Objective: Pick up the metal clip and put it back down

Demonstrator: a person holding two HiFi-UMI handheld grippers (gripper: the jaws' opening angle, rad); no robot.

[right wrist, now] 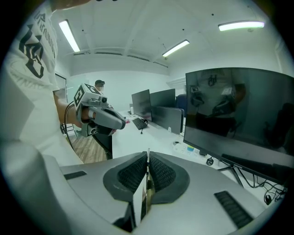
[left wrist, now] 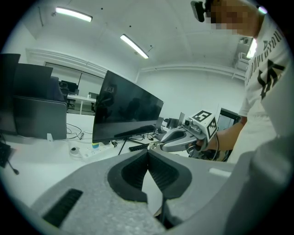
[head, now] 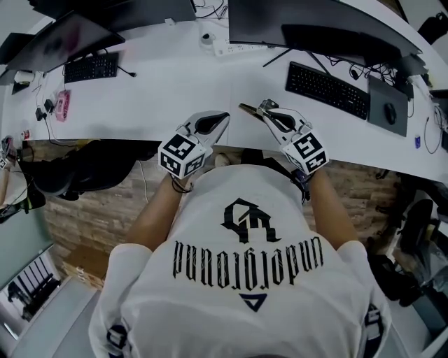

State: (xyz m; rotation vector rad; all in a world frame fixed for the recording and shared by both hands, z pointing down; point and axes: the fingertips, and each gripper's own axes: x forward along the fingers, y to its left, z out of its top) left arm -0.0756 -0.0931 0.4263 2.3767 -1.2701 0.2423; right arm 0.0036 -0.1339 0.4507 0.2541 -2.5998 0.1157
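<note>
The right claw (right wrist: 147, 156) is closed on the clip (right wrist: 146, 195). In the right gripper view I read both ribbed pads pressed against a thin metal sheet that stands on edge between them, with a narrow sliver showing above the pad line and a brassy part below it. The left claw (left wrist: 148, 153) is closed to the tips with nothing between its pads, and only the pale table surface shows through the gap beneath them. In the head view I see both claws held side by side over the front edge of the white table (head: 182, 77), tips pointing away from the person and angled slightly toward each other, near but not touching. In that view the clip projects from the right claw tip as a short dark strip pointing toward the left claw. The left gripper view shows the right claw raised above the table, so the clip is in the air and not resting on the surface. Beyond the right claw on the table lie a black keyboard (head: 327, 89) and a mouse (head: 390, 112), with a dark monitor (head: 308, 21) behind them. I cannot tell the clip's full shape from any view.
</note>
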